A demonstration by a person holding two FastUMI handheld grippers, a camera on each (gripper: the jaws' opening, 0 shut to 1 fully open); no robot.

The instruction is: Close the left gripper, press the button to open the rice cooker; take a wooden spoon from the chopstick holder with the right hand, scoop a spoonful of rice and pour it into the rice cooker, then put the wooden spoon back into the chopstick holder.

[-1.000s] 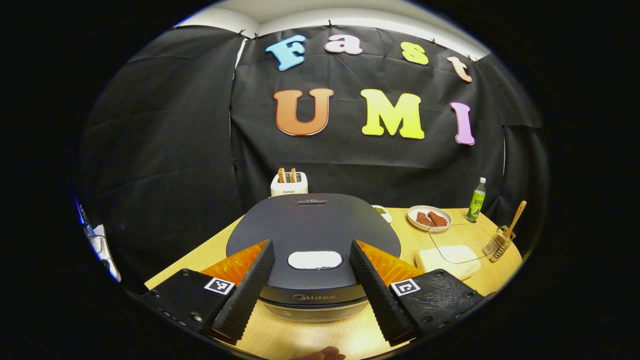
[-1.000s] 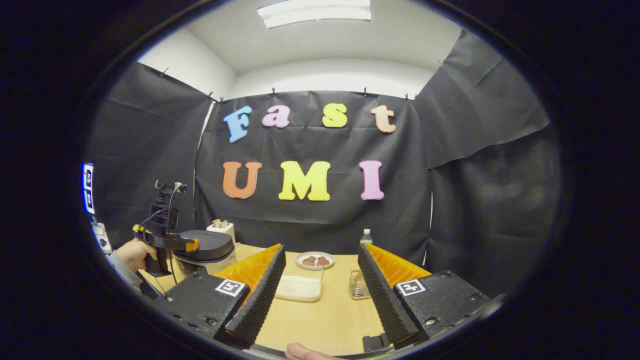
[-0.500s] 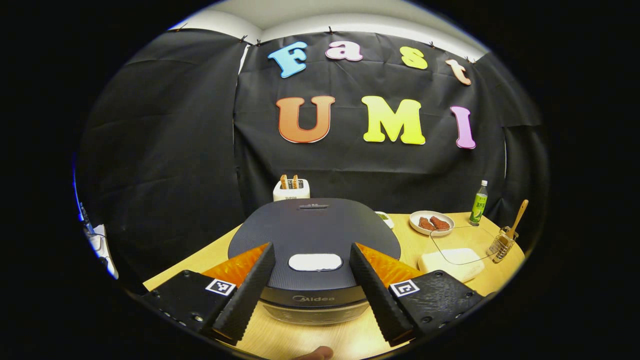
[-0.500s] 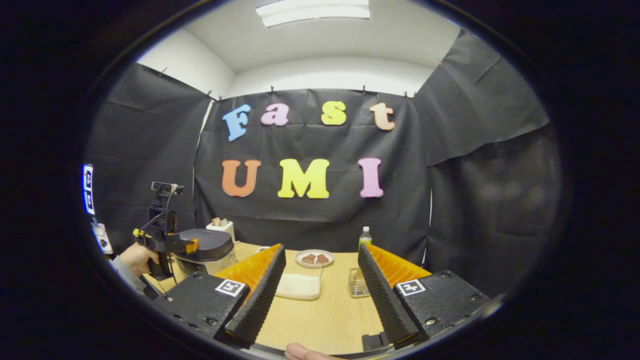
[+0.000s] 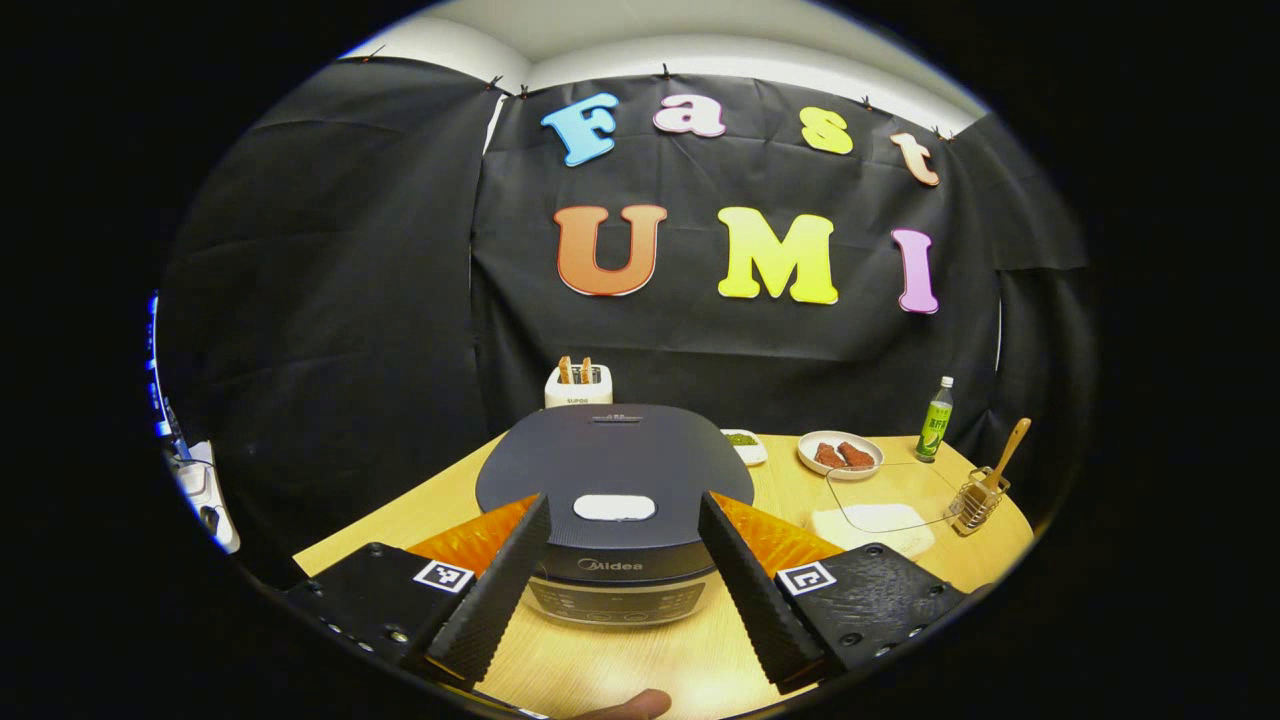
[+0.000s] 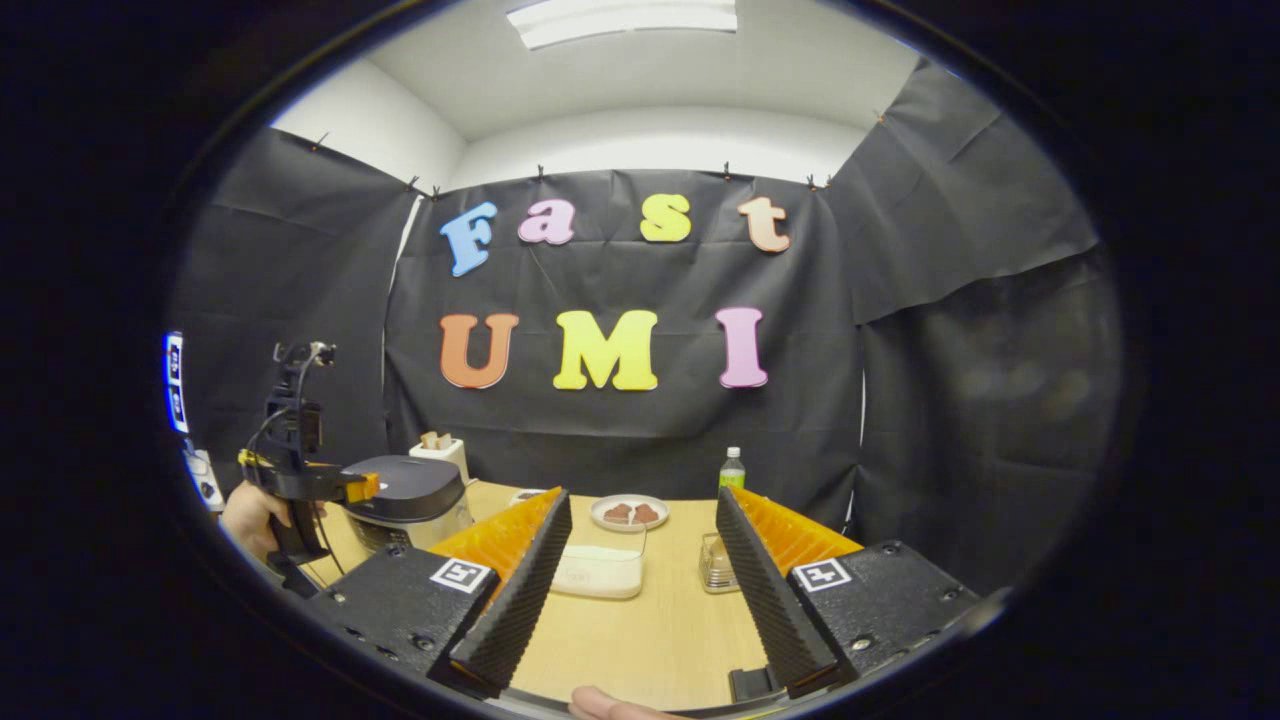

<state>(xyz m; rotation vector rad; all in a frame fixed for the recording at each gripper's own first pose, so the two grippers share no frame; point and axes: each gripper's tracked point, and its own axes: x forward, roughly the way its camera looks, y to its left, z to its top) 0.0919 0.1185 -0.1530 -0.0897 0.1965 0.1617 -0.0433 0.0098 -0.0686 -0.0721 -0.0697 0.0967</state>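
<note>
Left gripper view: the left gripper (image 5: 612, 570), jaws spread, has pulled back; the rice cooker (image 5: 613, 480) and its button (image 5: 614, 507) sit farther ahead between them. Pressing is pending. Right gripper (image 6: 640, 590) jaws are spread too.

1. Toaster (image 5: 578, 385) stands at the table's (image 5: 640, 660) back edge, two slices upright in its slots.
2. Plate (image 5: 840, 454) holds two brown pieces.
3. Green bottle (image 5: 933, 405) stands upright beside the plate.
4. Small dish (image 5: 743, 443) holds something green.
</note>
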